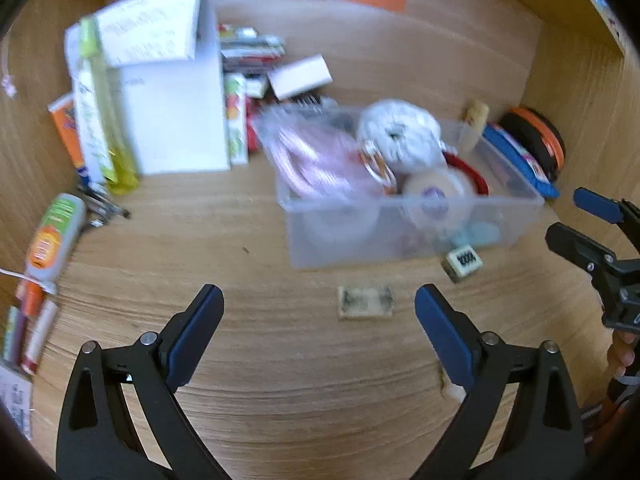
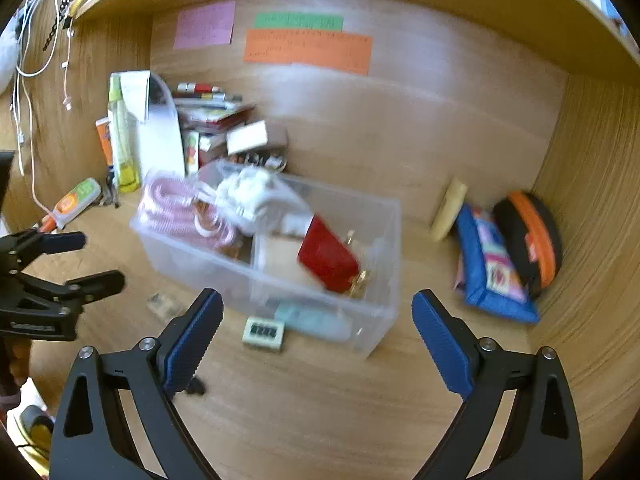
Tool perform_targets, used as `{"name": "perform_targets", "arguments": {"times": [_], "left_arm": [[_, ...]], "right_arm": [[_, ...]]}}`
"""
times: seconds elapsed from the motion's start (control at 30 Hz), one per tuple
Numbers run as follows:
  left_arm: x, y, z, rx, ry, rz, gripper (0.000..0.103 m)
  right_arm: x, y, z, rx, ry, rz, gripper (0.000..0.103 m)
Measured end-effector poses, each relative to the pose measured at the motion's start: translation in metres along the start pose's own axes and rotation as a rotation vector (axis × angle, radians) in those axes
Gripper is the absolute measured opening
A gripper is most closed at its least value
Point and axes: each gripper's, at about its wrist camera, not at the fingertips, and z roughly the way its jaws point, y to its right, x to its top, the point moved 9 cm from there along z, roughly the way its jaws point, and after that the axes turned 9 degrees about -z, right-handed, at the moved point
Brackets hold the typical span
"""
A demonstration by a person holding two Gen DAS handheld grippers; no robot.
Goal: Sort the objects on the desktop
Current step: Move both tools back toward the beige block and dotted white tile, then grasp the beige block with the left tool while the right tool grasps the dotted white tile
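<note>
A clear plastic bin point(image 1: 412, 236) point(image 2: 372, 320) stands mid-desk and holds a pink cable point(image 2: 176, 208), a white cord bundle point(image 1: 398, 130), a tape roll point(image 1: 432, 192) and a red item point(image 2: 326, 258). In front of it lie a small block with printed digits point(image 1: 462, 261) point(image 2: 263, 332) and a flat, dirty eraser point(image 1: 365, 302) point(image 2: 162, 304). My left gripper point(image 1: 319, 294) hovers open just short of the eraser, holding nothing. My right gripper point(image 2: 318, 297) is open and empty before the bin's near corner. Each gripper shows at the edge of the other's view.
A white box point(image 1: 172, 120) with packets and books stands at the back left, and a glue tube point(image 1: 54, 236) lies by the left wall. A blue pouch point(image 2: 492, 272) and an orange-black case point(image 2: 532, 236) lean in the right corner. Wooden walls enclose three sides.
</note>
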Motion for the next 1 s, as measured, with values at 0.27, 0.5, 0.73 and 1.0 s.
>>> {"name": "perform_targets", "arguments": {"times": [0.27,0.5,0.73,1.0], "left_arm": [[-0.014,0.005,0.028,0.045,-0.066,0.034,0.097],[-0.021,0.015,0.038,0.037,-0.098,0.065,0.075],[-0.024,0.019,0.047,0.042,-0.122,0.093,0.070],[-0.023,0.023,0.047,0.064,-0.101,0.112,0.056]], "right_arm": [[-0.033,-0.015,0.033,0.079,-0.104,0.030,0.095],[-0.045,-0.023,0.053,0.150,-0.142,0.079,0.091],[-0.045,-0.034,0.067,0.175,-0.179,0.051,0.078],[-0.045,-0.040,0.086,0.197,-0.228,0.100,0.053]]}}
